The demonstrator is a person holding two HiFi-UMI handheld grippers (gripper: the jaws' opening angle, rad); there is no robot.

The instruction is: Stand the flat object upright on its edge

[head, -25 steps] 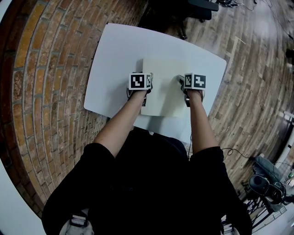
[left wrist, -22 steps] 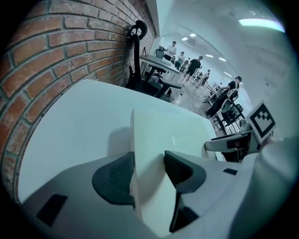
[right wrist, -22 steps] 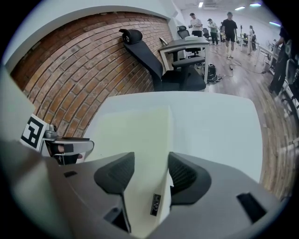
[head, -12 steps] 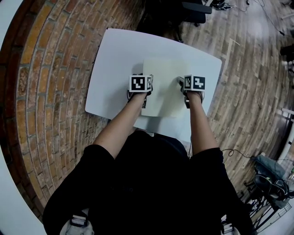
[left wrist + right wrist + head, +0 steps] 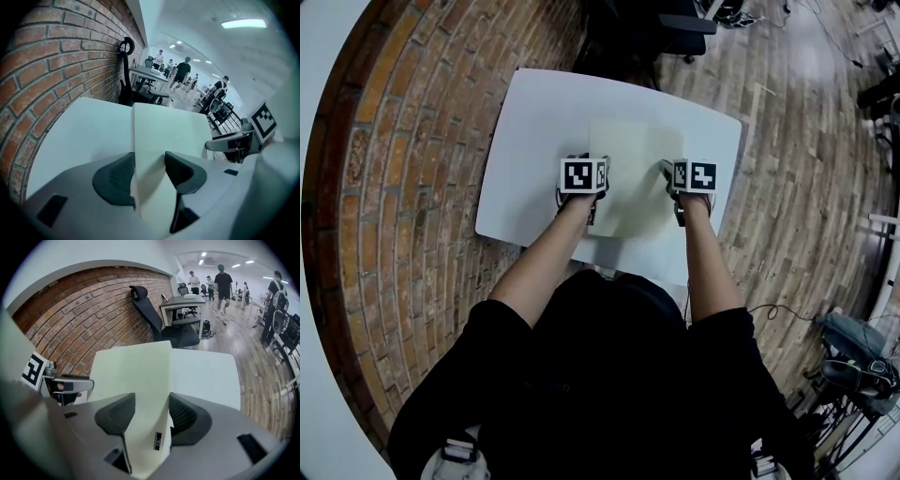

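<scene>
Status: grasp is done, stand-up isn't.

Pale cream flat rectangular board [image 5: 633,178] is over the middle of the white rounded counter [image 5: 534,141], with one side edge in each hand-held gripper. Left hand-held gripper [image 5: 592,183] is clamped on the board's left edge, and its own view shows the slab filling the gap between both jaw pads. Right hand-held gripper [image 5: 675,183] is the same on the right edge (the small black label [image 5: 158,440] on the board sits right at its jaws).

From the head view the broad face points mostly up at the camera, so the board is not upright yet. I can't tell whether it's lifted clear of the counter or touching it.

Left to do, as I read it: rotate the board onto one long edge, seat that edge on the counter, check it balances, release both sides.
</scene>
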